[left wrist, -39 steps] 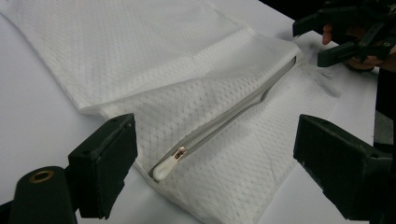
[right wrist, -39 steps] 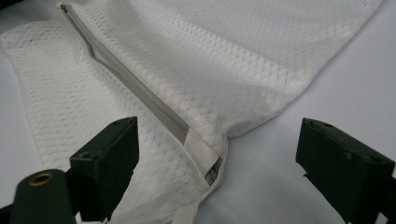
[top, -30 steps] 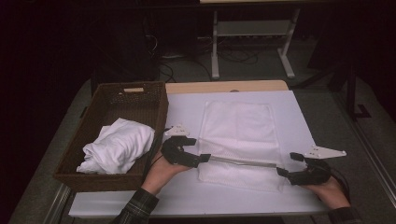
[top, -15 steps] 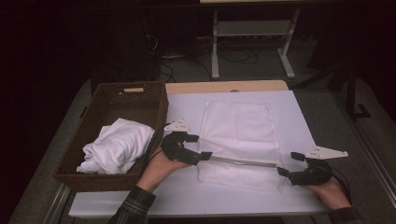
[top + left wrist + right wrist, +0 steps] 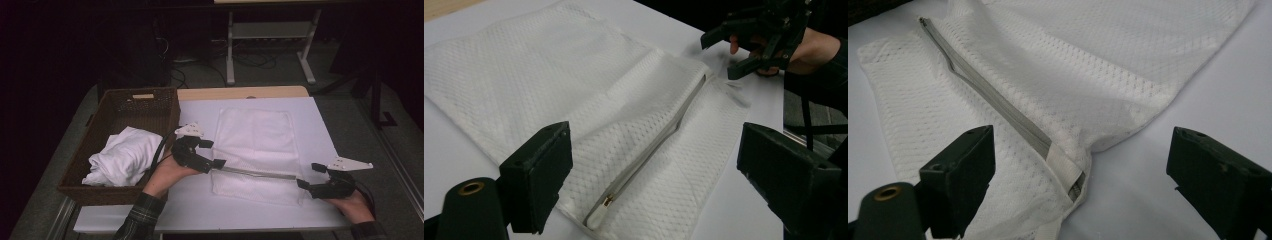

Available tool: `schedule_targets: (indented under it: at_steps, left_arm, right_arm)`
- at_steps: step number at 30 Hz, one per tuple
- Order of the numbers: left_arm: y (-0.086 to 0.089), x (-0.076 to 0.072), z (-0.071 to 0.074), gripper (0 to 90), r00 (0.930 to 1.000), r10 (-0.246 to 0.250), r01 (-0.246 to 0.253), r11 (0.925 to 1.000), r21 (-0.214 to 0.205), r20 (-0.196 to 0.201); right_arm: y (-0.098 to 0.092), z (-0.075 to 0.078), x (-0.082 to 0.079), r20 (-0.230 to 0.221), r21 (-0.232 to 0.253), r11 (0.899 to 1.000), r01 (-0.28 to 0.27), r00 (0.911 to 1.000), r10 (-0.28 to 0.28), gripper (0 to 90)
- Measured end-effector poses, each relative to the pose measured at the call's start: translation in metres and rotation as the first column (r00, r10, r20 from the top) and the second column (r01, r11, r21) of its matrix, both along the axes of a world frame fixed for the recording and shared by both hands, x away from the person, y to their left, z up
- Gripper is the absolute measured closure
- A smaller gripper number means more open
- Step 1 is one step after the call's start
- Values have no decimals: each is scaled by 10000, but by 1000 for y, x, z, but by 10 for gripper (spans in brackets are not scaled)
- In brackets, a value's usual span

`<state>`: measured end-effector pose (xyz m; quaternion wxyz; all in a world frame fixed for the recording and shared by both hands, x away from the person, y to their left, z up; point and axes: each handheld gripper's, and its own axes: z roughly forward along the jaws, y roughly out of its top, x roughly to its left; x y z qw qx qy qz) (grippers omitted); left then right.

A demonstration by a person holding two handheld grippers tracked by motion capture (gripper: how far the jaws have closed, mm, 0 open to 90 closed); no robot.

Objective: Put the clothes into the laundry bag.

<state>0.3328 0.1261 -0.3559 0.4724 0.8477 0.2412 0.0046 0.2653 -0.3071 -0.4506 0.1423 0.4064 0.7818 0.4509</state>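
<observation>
Your mesh bag (image 5: pixel 256 145) lies flat mid-surface (image 5: pixel 320 125), its zipper (image 5: pixel 649 150) along the near edge looking shut, pull at your left end; I'd judge the opening not yet begun, with the white clothes (image 5: pixel 122 155) waiting in the basket (image 5: pixel 150 102); your left hand-held gripper (image 5: pixel 207 152) hovers wide just above the pull; your right hand-held gripper (image 5: pixel 306 176) gapes wide at the other corner, holding nothing; bare surface beyond the bag leaves room, though the basket crowds your left.

white mesh cloth bag (image 5: pixel 574 95), woven wicker basket (image 5: pixel 120 107)
</observation>
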Motion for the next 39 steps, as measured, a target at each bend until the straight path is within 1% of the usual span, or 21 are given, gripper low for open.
schedule_targets:
  at_steps: [1, 3, 7, 10, 13, 14, 15, 16, 19, 25, 31, 35, 37, 38, 39]
  left_arm:
    - [0, 1, 1, 139, 10000, 6, -6, 10000, 25, -3]
    - [1, 3, 4, 138, 9998, -180, 179, 9997, 153, 81]
    - [6, 7, 8, 135, 9998, -195, 195, 9998, 4, 94]
    - [8, 8, 12, 127, 9996, -267, 266, 9996, 28, 135]
    - [9, 8, 14, 126, 9995, -257, 256, 9997, 30, 176]
    - [9, 8, 14, 126, 9995, -257, 256, 9997, 30, 176]
    - [13, 9, 18, 126, 9992, -283, 283, 9996, 1, 269]
    - [14, 9, 20, 126, 9991, -285, 286, 9996, -6, 300]
    - [18, 10, 22, 126, 9993, -203, 206, 9998, -75, 315]
    - [26, 12, 25, 119, 9991, -205, 204, 9998, 44, 369]
    - [37, 14, 27, 119, 9991, 4, -9, 9999, 105, 419]
    - [43, 15, 29, 119, 9987, 143, -150, 9998, 126, 499]
    - [43, 15, 29, 119, 9987, 143, -150, 9998, 126, 499]
    - [50, 15, 31, 119, 9981, 262, -268, 9996, 99, 552]
    - [50, 15, 31, 119, 9981, 262, -268, 9996, 99, 552]
  right_arm:
    - [0, 0, 0, 0, 0, 10000, 0, 10000, 0, 115]
    - [3, -1, 0, -43, -72, 10000, -4, 10000, 3, 106]
    - [7, 2, -1, 47, 113, 9999, 12, 10000, -12, 101]
    - [9, 2, -1, 142, 100, 10000, 5, 9999, -6, 90]
    - [8, 2, -1, 121, 87, 10000, 24, 9999, -25, 84]
    - [8, 2, -2, 44, 112, 9999, 60, 10000, -60, 84]
    - [8, 2, -2, 44, 112, 9999, 60, 10000, -60, 80]
    - [5, 1, -2, 4, 210, 9996, 165, 9999, -165, 75]
    - [3, 0, -3, -24, 216, 9996, 184, 9998, -183, 76]
    - [3, 1, -4, 29, 202, 9997, 121, 9999, -122, 70]
    - [5, 0, -4, 47, 105, 9999, 14, 10000, -14, 63]
    - [4, 0, -4, 67, 93, 10000, 36, 10000, -37, 63]
    - [4, 0, -4, 69, 103, 9999, 43, 10000, -44, 63]
    - [3, 0, -4, 50, 69, 10000, 45, 10000, -45, 63]
    - [3, 0, -4, 50, 69, 10000, 45, 10000, -45, 63]
